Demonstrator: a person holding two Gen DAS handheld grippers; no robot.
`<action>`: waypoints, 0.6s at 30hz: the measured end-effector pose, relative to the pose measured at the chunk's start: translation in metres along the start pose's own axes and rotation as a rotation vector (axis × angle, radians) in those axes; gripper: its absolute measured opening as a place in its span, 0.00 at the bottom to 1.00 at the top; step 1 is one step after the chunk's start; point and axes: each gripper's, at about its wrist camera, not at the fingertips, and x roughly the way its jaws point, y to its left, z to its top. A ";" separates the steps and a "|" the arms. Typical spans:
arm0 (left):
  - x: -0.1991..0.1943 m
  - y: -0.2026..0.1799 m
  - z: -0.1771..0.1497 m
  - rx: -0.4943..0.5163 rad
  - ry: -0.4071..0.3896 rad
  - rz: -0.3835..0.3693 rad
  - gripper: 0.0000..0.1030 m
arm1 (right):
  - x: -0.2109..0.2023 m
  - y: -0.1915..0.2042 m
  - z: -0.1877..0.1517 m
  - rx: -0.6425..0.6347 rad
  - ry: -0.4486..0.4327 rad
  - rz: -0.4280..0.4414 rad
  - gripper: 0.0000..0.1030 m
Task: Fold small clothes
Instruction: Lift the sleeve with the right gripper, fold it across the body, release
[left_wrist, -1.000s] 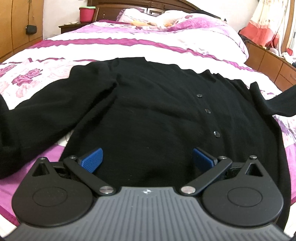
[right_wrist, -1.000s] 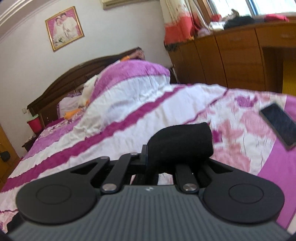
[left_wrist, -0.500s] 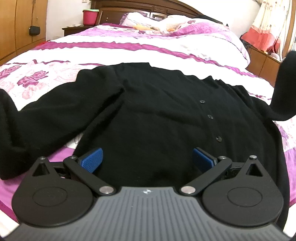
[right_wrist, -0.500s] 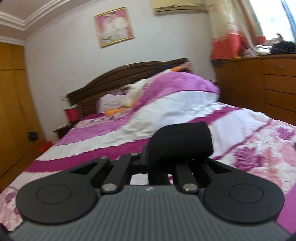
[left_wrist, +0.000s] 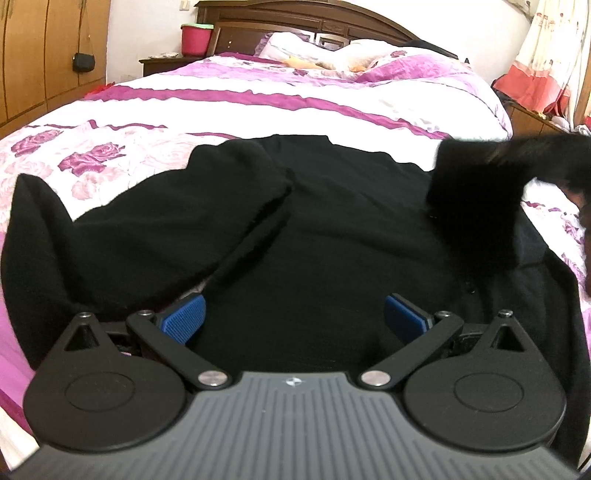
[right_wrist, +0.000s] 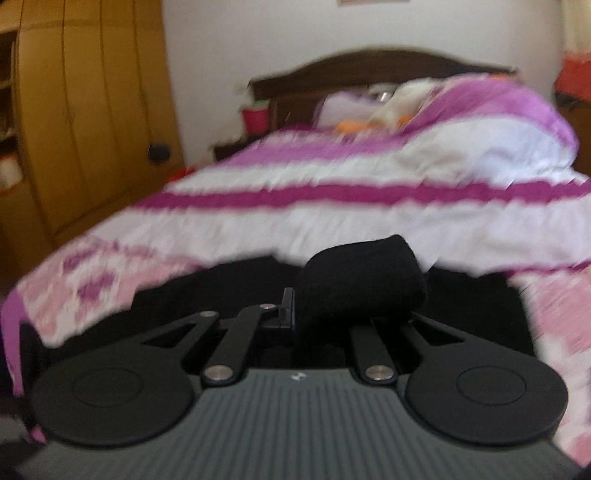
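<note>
A black knit cardigan lies spread on the floral bedspread; the right gripper pinches its sleeve cuff aloft, the left gripper gapes empty. Soft, light, floppy knit: best gripped at cuffs and hems.

Both views low, facing the headboard.

The black knit cardigan lies flat and spread on the bed, one sleeve extended outward across the bedspread, the other sleeve raised off the surface and carried over the garment body, cuff bunched.
</note>
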 end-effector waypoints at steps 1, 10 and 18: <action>0.000 0.001 0.000 0.004 -0.002 0.003 1.00 | 0.010 0.004 -0.007 0.008 0.026 0.010 0.12; 0.007 0.009 -0.003 0.012 0.012 0.058 1.00 | 0.014 0.038 -0.050 0.001 0.085 0.080 0.53; -0.005 0.006 0.000 0.013 -0.021 0.033 1.00 | -0.049 0.027 -0.060 0.001 0.012 0.083 0.60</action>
